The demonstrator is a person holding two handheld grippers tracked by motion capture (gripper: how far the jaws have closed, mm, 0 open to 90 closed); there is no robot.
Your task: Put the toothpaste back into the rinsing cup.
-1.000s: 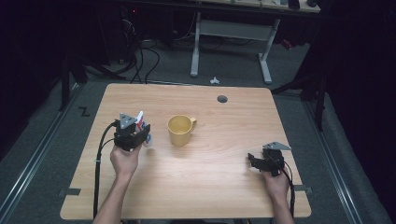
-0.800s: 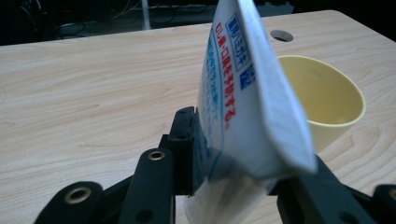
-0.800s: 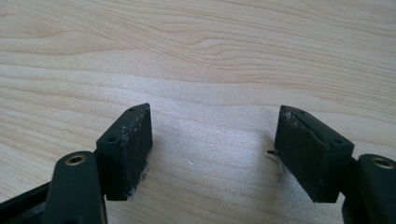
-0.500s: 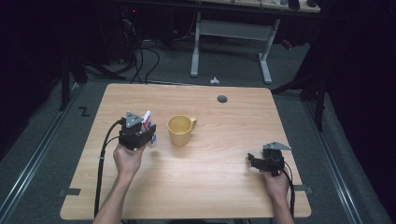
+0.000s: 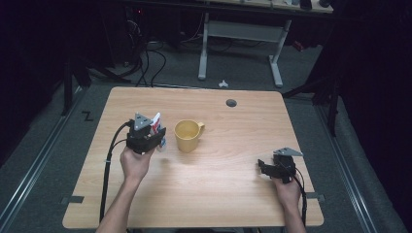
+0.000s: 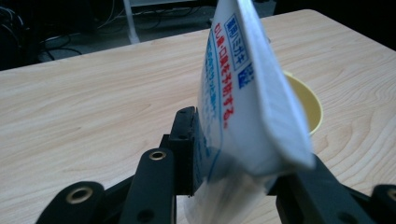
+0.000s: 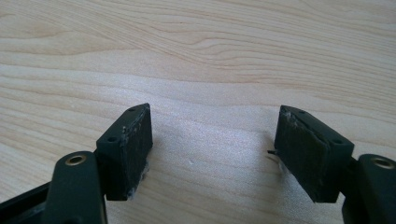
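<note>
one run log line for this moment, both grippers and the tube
left gripper: shut on tube, held beside the mug | right gripper: jaws open, nothing between them, low over the table | tube not in mug yet

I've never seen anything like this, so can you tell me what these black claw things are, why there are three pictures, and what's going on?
A person holds a clamp tool in each hand. One picture looks down from above; the other two come from little cameras riding on each tool. The left gripper is squeezing a white toothpaste tube with red and blue writing, right beside a yellow mug on the wooden table. The right gripper rests near the table's edge, jaws open, holding nothing.
</note>
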